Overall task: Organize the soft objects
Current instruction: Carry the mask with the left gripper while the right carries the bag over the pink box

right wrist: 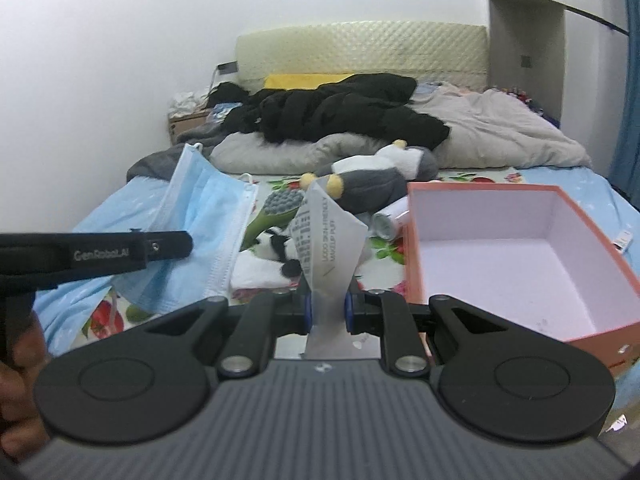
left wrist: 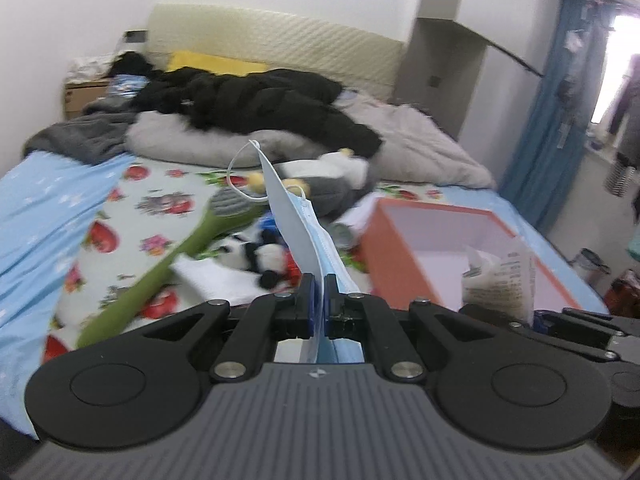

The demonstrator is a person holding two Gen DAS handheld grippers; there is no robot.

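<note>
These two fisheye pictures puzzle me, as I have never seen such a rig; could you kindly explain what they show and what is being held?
No robot is here: a person carries a two-finger gripper in each hand, and each gripper has a camera looking forward along its fingers. The black mechanism at the bottom of each picture is that gripper itself.

The left view shows the left gripper shut on a blue face mask. The right view shows the right gripper shut on a clear printed packet.

Both look over a bed with a fruit-print sheet. On it lie a penguin plush, a panda plush, a green brush, a black jacket and an open, empty orange box.
</note>
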